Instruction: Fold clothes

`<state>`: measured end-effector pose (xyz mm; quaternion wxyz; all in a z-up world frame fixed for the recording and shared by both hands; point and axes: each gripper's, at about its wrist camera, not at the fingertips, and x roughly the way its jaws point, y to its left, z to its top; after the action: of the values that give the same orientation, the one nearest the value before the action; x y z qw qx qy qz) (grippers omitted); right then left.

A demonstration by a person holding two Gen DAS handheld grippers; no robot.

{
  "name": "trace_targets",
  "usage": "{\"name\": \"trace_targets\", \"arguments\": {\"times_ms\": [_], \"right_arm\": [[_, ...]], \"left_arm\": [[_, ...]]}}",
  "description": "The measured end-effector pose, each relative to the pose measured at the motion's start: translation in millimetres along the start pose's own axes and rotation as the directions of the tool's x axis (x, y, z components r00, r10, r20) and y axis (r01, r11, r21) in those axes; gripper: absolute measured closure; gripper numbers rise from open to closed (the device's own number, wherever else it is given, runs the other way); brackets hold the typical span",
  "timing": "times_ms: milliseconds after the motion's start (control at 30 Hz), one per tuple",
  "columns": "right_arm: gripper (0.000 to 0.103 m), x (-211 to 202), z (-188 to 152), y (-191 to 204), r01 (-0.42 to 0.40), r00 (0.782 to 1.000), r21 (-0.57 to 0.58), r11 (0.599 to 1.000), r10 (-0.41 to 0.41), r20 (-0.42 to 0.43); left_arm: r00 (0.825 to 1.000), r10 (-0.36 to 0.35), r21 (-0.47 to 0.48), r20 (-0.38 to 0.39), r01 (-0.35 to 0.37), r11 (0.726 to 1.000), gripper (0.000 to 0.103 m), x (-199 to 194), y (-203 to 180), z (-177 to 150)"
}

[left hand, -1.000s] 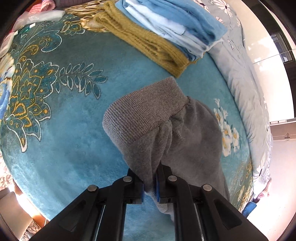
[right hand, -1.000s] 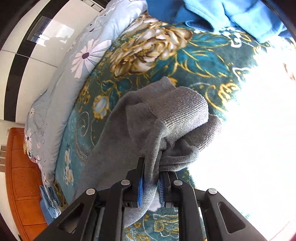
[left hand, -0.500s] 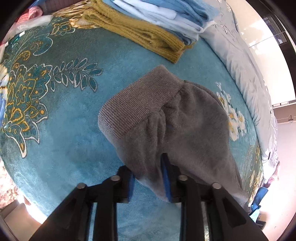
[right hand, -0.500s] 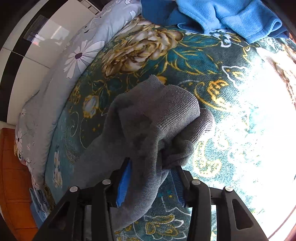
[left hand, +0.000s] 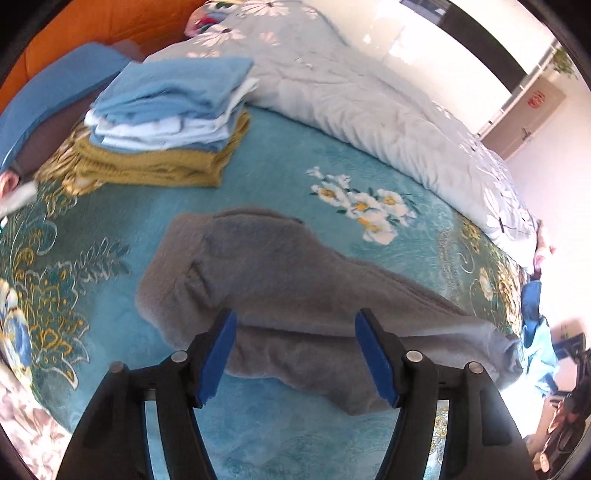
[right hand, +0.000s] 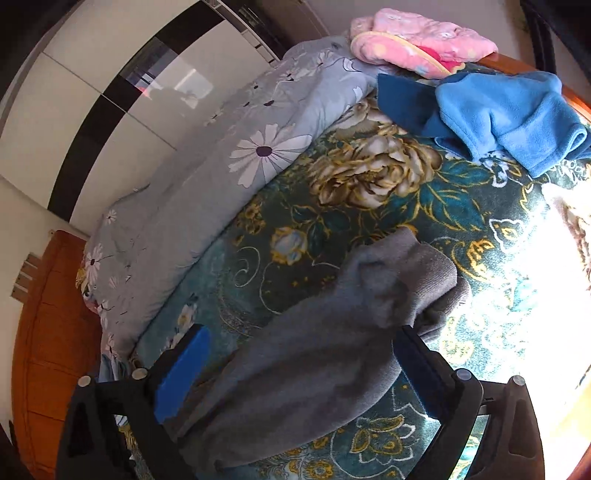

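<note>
- Left gripper [left hand: 295, 350]: jaws opening, already wide, blue pads clear of the cloth; nothing is held, though the grey garment [left hand: 295, 288] shows between and beyond them
- Grey garment, location: it lies flat on the teal floral blanket [left hand: 332, 173], long axis running left to right in the left wrist view, ribbed end at the left, well apart from the stack
- Risk 1: the layers look loosely doubled (edges are blurred, so alignment cannot be confirmed); a pad catching the pile as a gripper moves off could drag the top layer and undo the fold
- Risk 2: the far end lies near the bed edge; a careless pull towards that side could slide it off
- Folded stack [left hand: 166, 122]: blue and pale items on a mustard knit, set near the upper left of the blanket; a finished piece placed off-centre on top could tip it
- Right gripper [right hand: 299, 373]: jaws opening, spread to their widest, empty; the garment passes between the pads without contact
- Risk 3: the ribbed cuff [right hand: 424, 269] is bunched over itself in the right wrist view; folding over that lump would likely give an uneven packet
- Loose blue fleece [right hand: 509, 118] and a pink item [right hand: 417, 33] lie unfolded at the far end, well apart from the garment
- Containers: none visible in either view (no basket, box or drawer), so no contents to report
</note>
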<state>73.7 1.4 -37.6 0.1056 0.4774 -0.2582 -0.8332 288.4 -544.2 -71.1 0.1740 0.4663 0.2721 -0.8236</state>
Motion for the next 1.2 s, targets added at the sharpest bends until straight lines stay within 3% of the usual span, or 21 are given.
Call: {"name": "trace_targets", "arguments": {"times_ms": [67,167,267,367,500,667,733,800,900,967,1067,1133,1200], "right_arm": [[0.000,-4.2,3.0,21.8,-0.065,0.997,-0.030,0.997,0.066,0.034],[0.000,-3.5,3.9,54.2,-0.171,0.984,-0.096,0.981,0.175,0.035],[0.000,13.8,5.1,82.0,-0.228,0.974,-0.193,0.954,0.226,-0.033],[0.000,54.8,6.6,106.5,-0.291,0.950,-0.267,0.918,0.244,-0.196],[0.000,119.3,-9.2,140.1,-0.338,0.908,-0.445,0.830,0.162,-0.387],[0.001,188.0,-45.9,169.5,-0.444,0.827,-0.610,0.656,0.038,-0.561],[0.010,211.0,-61.4,180.4,-0.494,0.787,-0.643,0.585,-0.014,-0.617],[0.017,229.3,-75.0,188.5,-0.527,0.755,-0.662,0.533,-0.064,-0.652],[0.019,248.5,-92.3,198.9,-0.570,0.714,-0.664,0.484,-0.107,-0.692],[0.022,257.1,-104.7,203.2,-0.593,0.693,-0.668,0.449,-0.137,-0.707],[0.033,269.8,-121.1,206.2,-0.617,0.660,-0.667,0.417,-0.186,-0.727],[0.049,275.9,-129.4,206.0,-0.620,0.651,-0.675,0.400,-0.218,-0.727],[0.053,280.4,-135.8,206.1,-0.622,0.645,-0.682,0.384,-0.242,-0.725]], "left_arm": [[0.999,-0.049,0.058,-0.015,0.050,0.997,0.023,-8.4,-16.4,4.1],[0.989,-0.120,0.111,-0.090,0.130,0.985,0.023,-2.0,-32.0,11.6],[0.981,-0.128,0.195,-0.145,0.155,0.968,0.023,19.4,-49.5,28.2],[0.979,-0.094,0.292,-0.179,0.144,0.945,0.023,45.9,-67.3,40.0],[0.967,-0.033,0.382,-0.254,0.132,0.915,0.023,82.1,-79.0,52.3],[0.952,0.050,0.490,-0.301,0.109,0.865,0.024,111.7,-83.7,66.1],[0.951,0.064,0.527,-0.302,0.110,0.842,0.024,117.0,-85.8,69.5],[0.945,0.076,0.529,-0.319,0.111,0.841,0.024,125.1,-82.8,71.5],[0.936,0.086,0.517,-0.340,0.110,0.849,0.024,135.1,-77.8,71.5],[0.933,0.095,0.543,-0.346,0.116,0.832,0.024,140.9,-77.5,68.5],[0.922,0.111,0.585,-0.372,0.140,0.799,0.026,151.8,-76.6,61.5],[0.915,0.119,0.610,-0.386,0.156,0.777,0.030,158.9,-74.1,58.8],[0.910,0.110,0.619,-0.400,0.180,0.765,0.032,164.0,-70.2,58.9]]}}
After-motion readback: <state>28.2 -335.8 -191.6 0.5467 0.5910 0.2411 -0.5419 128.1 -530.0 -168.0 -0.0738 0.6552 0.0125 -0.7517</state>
